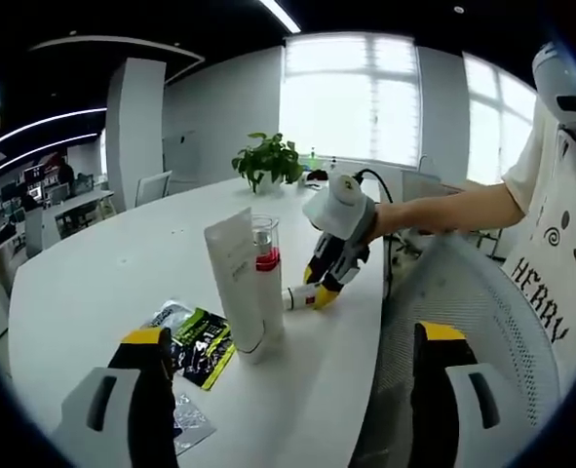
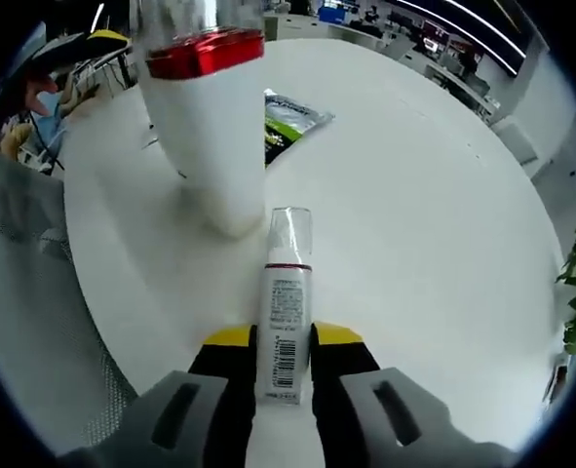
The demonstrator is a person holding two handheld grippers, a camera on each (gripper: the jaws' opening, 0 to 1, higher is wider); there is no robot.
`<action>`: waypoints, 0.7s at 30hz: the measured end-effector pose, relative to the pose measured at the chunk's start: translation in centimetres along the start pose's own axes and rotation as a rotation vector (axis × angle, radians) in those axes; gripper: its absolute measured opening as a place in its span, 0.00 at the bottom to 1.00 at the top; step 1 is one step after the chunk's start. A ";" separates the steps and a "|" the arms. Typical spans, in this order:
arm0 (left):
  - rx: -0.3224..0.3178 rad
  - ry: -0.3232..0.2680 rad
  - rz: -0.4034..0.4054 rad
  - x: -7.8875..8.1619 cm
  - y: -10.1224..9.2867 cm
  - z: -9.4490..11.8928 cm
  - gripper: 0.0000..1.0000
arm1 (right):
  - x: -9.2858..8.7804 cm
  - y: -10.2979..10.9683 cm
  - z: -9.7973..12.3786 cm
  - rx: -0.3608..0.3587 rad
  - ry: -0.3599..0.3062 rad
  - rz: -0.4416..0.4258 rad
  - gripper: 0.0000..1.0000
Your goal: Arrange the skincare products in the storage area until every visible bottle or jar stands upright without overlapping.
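Note:
A small white tube with a clear cap (image 2: 286, 292) lies flat on the white table (image 2: 414, 195), and my right gripper (image 2: 285, 339) is shut on its lower end. In the left gripper view that right gripper (image 1: 319, 292) holds the small tube (image 1: 297, 296) at the table's right edge. Just left of it stand a tall white squeeze tube (image 1: 237, 283) and, behind it, a bottle with a red band and clear cap (image 1: 265, 255), both upright. The red-banded bottle (image 2: 210, 127) rises right beyond the small tube. My left gripper (image 1: 292, 390) hovers wide open in front of the tall tube, holding nothing.
Green-and-black sachets (image 1: 198, 341) lie flat on the table left of the tall tube, one sachet (image 2: 289, 122) showing past the bottle. A grey mesh chair (image 1: 463, 312) stands against the table's right edge, with a person behind it. A potted plant (image 1: 268, 161) sits at the far end.

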State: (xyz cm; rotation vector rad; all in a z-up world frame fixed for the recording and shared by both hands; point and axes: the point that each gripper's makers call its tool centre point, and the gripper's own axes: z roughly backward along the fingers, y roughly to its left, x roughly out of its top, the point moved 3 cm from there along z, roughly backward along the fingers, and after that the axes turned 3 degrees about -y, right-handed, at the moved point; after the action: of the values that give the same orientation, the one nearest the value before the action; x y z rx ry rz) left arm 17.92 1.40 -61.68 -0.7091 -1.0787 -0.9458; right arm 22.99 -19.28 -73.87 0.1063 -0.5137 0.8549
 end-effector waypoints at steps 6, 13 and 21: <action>0.004 -0.003 -0.003 0.1 -0.1 0.1 0.96 | -1.0 0.3 0.6 -0.002 0.030 0.023 0.20; 0.000 -0.001 -0.012 0.2 -0.3 -0.1 0.96 | -2.2 0.8 1.5 -0.005 0.030 0.021 0.20; -0.003 0.002 -0.008 0.2 -0.6 -0.2 0.96 | -2.0 1.7 3.1 0.037 -0.074 -0.096 0.20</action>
State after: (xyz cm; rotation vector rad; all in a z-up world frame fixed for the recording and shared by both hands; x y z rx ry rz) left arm 17.42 0.95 -61.57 -0.7066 -1.0787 -0.9547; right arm 19.43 -20.44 -72.30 0.1962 -0.5579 0.7686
